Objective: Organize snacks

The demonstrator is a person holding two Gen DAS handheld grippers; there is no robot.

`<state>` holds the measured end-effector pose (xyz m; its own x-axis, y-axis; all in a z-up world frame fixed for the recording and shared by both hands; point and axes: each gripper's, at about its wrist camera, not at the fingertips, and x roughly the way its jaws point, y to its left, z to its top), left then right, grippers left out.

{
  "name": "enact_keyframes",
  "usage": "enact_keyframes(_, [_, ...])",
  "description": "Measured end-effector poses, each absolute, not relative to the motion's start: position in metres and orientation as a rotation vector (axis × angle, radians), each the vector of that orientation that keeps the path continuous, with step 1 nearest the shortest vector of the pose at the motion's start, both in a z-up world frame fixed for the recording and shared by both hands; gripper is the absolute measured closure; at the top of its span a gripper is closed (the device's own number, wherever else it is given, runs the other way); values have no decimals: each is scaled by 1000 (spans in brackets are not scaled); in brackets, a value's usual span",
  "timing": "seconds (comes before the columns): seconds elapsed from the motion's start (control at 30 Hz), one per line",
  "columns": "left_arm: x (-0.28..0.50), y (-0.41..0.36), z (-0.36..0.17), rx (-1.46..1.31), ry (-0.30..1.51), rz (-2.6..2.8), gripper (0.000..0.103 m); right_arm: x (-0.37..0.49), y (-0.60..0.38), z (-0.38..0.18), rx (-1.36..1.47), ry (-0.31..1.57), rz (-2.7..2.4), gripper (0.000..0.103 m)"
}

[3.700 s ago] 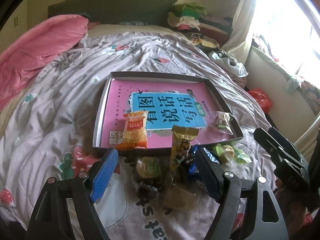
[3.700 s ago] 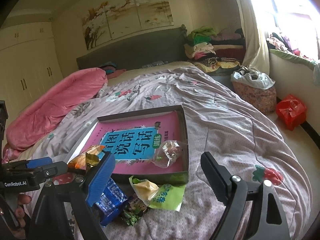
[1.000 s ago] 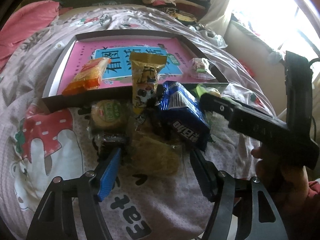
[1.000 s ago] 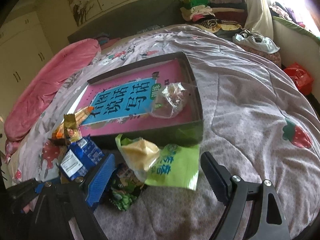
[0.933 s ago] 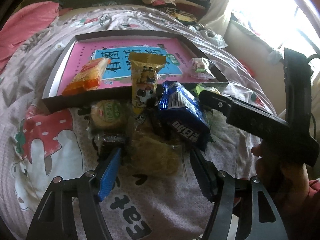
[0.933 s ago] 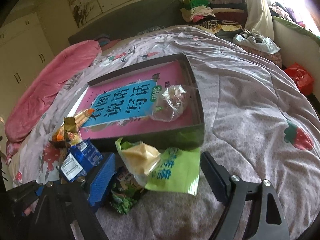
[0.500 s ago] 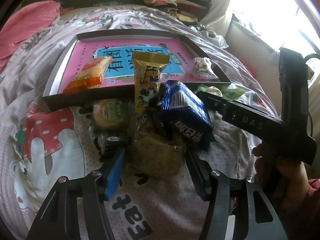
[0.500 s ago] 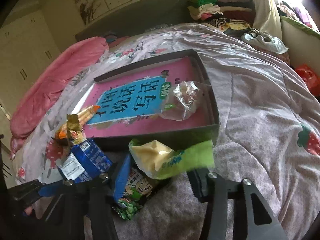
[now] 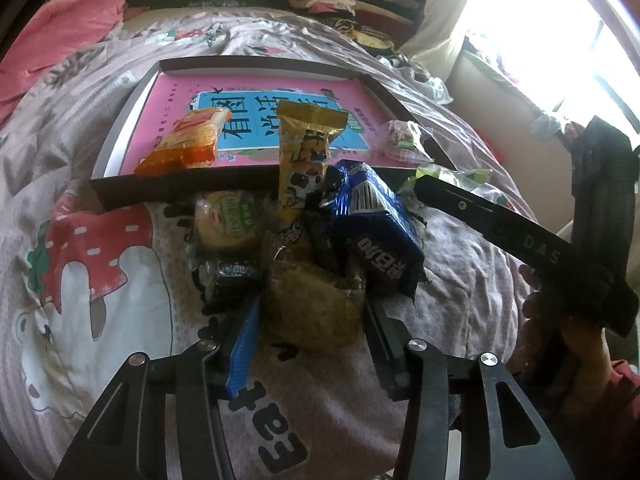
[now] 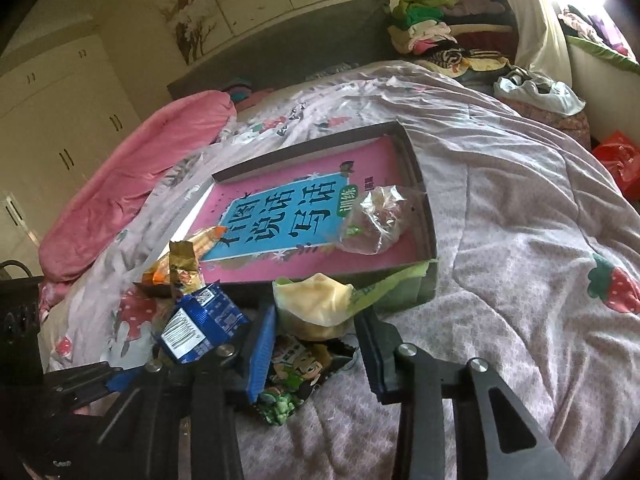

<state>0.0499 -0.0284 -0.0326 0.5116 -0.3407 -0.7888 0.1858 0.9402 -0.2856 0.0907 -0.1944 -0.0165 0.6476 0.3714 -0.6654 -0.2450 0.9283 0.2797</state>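
Observation:
A heap of snacks lies on the quilt in front of a dark tray (image 9: 240,62) with a pink book inside. My left gripper (image 9: 312,304) is closing, and its pads touch both sides of a clear-wrapped brown pastry (image 9: 316,320). Beyond it lie a blue biscuit pack (image 9: 376,232), a yellow pack (image 9: 304,156) leaning on the tray wall, and a round green-labelled cake (image 9: 230,220). My right gripper (image 10: 314,316) is closing too and squeezes a green-and-yellow packet (image 10: 316,300) beside the tray (image 10: 304,148). In the tray lie an orange snack (image 9: 184,144) and a clear bag (image 10: 372,220).
A green cartoon packet (image 10: 296,376) lies under the right gripper. A rolled pink duvet (image 10: 132,184) lies at the left of the bed. Folded clothes (image 10: 432,28) pile up at the headboard. A red bag (image 10: 616,160) sits on the floor at the right. The strawberry quilt (image 10: 520,260) stretches to the right.
Both pairs of jaws have narrowed: the left onto the brown pastry, the right onto the green-and-yellow packet, which has crumpled between them. Neither hand has shifted much.

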Motion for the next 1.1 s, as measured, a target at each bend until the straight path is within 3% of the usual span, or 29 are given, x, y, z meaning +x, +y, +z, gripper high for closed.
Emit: enact_keyframes(1.1, [47,5,7,-235,884,-247,53,75,-198,12,184,679,412,64])
